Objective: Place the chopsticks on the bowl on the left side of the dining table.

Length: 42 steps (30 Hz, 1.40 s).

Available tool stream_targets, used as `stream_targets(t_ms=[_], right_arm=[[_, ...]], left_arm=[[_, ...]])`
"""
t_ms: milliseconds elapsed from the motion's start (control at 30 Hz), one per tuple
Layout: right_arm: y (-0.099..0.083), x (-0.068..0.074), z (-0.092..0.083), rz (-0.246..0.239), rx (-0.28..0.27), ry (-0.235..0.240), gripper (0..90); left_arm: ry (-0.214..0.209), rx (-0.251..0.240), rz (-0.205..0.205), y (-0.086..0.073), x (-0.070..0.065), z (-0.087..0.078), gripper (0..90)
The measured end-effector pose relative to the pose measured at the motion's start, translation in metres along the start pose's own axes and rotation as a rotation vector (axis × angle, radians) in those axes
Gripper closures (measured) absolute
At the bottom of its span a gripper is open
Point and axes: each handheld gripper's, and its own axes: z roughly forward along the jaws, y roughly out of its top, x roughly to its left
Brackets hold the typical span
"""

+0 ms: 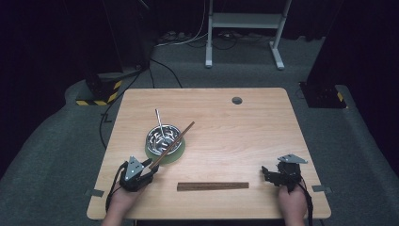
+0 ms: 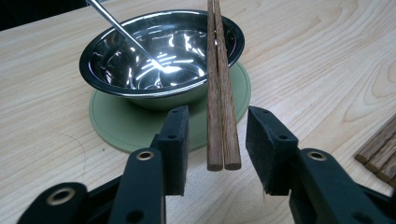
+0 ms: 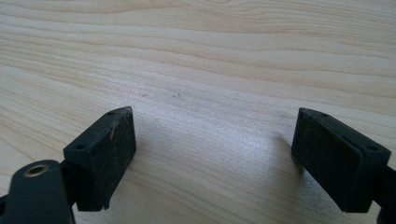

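A steel bowl (image 1: 163, 137) (image 2: 163, 51) sits on a round green mat (image 1: 175, 155) (image 2: 121, 126), with a thin metal utensil (image 1: 159, 120) (image 2: 121, 32) leaning in it. A pair of brown chopsticks (image 1: 175, 142) (image 2: 219, 93) slants across the bowl's rim. Their near ends lie between the jaws of my left gripper (image 1: 153, 168) (image 2: 217, 114). A gap shows on each side of them, so the pads do not press and the gripper is open. At the table's front right, my right gripper (image 1: 266, 173) (image 3: 212, 135) stands open over bare wood.
More brown chopsticks (image 1: 212, 186) (image 2: 380, 149) lie in a row near the front edge, between the two hands. The wooden table (image 1: 244, 132) has a round cable hole (image 1: 236, 100) at the back. A white frame stands on the floor behind.
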Motion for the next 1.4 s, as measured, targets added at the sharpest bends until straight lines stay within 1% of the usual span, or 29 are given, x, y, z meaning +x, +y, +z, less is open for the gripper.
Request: stream_targets(t_ms=[33, 67, 133, 200, 267, 333, 367, 467, 533, 567, 600, 633, 667, 700, 733, 767, 800, 867, 900, 933, 1000, 1033, 1067, 1133, 1167, 1233, 1267, 1300, 1400], right_arm=[[0.0, 0.0, 0.0, 0.0, 0.0, 0.0, 13.5], [0.0, 0.0, 0.0, 0.0, 0.0, 0.0, 13.5], [0.0, 0.0, 0.0, 0.0, 0.0, 0.0, 13.5], [0.0, 0.0, 0.0, 0.0, 0.0, 0.0, 13.5], [0.0, 0.0, 0.0, 0.0, 0.0, -0.001, 13.5], [0.0, 0.0, 0.0, 0.0, 0.0, -0.001, 13.5], [0.0, 0.0, 0.0, -0.001, -0.001, 0.001, 13.5], [0.0, 0.0, 0.0, 0.001, 0.0, 0.002, 13.5], [0.0, 0.0, 0.0, 0.0, 0.0, 0.002, 13.5], [0.0, 0.0, 0.0, 0.001, 0.0, 0.002, 13.5], [0.0, 0.0, 0.0, 0.001, 0.0, 0.002, 13.4], [0.0, 0.0, 0.0, 0.001, 0.0, 0.002, 13.5], [0.0, 0.0, 0.0, 0.001, 0.0, 0.002, 13.5], [0.0, 0.0, 0.0, 0.001, 0.0, 0.002, 13.5], [0.0, 0.0, 0.0, 0.001, 0.0, 0.002, 13.5], [0.0, 0.0, 0.0, 0.001, 0.0, 0.002, 13.5], [0.0, 0.0, 0.0, 0.001, 0.0, 0.002, 13.5], [0.0, 0.0, 0.0, 0.001, 0.0, 0.002, 13.5], [0.0, 0.0, 0.0, 0.001, 0.0, 0.002, 13.5], [0.0, 0.0, 0.0, 0.001, 0.0, 0.002, 13.5], [0.0, 0.0, 0.0, 0.001, 0.0, 0.002, 13.5], [0.0, 0.0, 0.0, 0.001, 0.0, 0.002, 13.5], [0.0, 0.0, 0.0, 0.001, 0.0, 0.002, 13.5], [0.0, 0.0, 0.0, 0.001, 0.0, 0.002, 13.5], [0.0, 0.0, 0.0, 0.001, 0.001, 0.002, 13.5], [0.0, 0.0, 0.0, 0.001, 0.0, 0.002, 13.5], [0.0, 0.0, 0.0, 0.001, 0.0, 0.002, 13.5], [0.0, 0.001, 0.0, 0.001, 0.0, 0.002, 13.5], [0.0, 0.001, 0.0, 0.001, -0.001, 0.0, 13.5]], left_arm=[[0.005, 0.013, 0.016, -0.001, 0.001, 0.0, 57.9], [0.005, 0.013, 0.016, -0.001, 0.001, 0.0, 57.3], [0.017, 0.007, 0.002, -0.001, 0.002, 0.001, 56.5], [0.025, 0.006, -0.001, -0.001, 0.004, 0.001, 56.2], [0.027, 0.005, 0.007, 0.0, 0.005, 0.0, 56.0], [0.034, 0.0, 0.002, 0.0, 0.007, 0.0, 56.0], [0.035, -0.005, -0.009, 0.001, 0.007, 0.0, 56.0], [0.044, -0.004, -0.005, 0.001, 0.009, -0.001, 55.6], [0.059, -0.014, -0.006, 0.002, 0.013, -0.002, 55.3], [0.065, -0.018, -0.014, 0.002, 0.014, -0.002, 55.2], [0.068, -0.015, -0.009, 0.003, 0.016, -0.003, 55.2], [0.075, -0.027, -0.02, 0.003, 0.017, -0.002, 55.2], [0.077, -0.029, -0.021, 0.003, 0.018, -0.002, 55.2], [0.084, -0.039, -0.034, 0.004, 0.018, -0.002, 55.1], [0.093, -0.035, -0.026, 0.004, 0.02, -0.002, 55.1], [0.1, -0.038, -0.034, 0.004, 0.021, -0.002, 55.0], [0.1, -0.038, -0.034, 0.004, 0.021, -0.002, 54.8], [0.141, -0.051, -0.043, 0.006, 0.026, -0.001, 54.8], [0.141, -0.051, -0.043, 0.006, 0.026, -0.001, 54.8], [0.162, -0.066, -0.069, 0.007, 0.029, -0.001, 54.8], [0.168, -0.063, -0.067, 0.008, 0.031, -0.002, 54.8], [0.183, -0.072, -0.081, 0.009, 0.034, -0.001, 54.6], [0.183, -0.072, -0.081, 0.009, 0.034, -0.001, 54.6], [0.21, -0.067, -0.092, 0.01, 0.037, 0.0, 54.5], [0.224, -0.084, -0.115, 0.01, 0.038, 0.002, 54.5], [0.237, -0.086, -0.136, 0.011, 0.04, 0.004, 54.5], [0.237, -0.086, -0.136, 0.011, 0.04, 0.004, 54.5], [0.256, -0.083, -0.119, 0.013, 0.042, 0.006, 54.5], [0.271, -0.081, -0.116, 0.015, 0.043, 0.008, 54.6]])
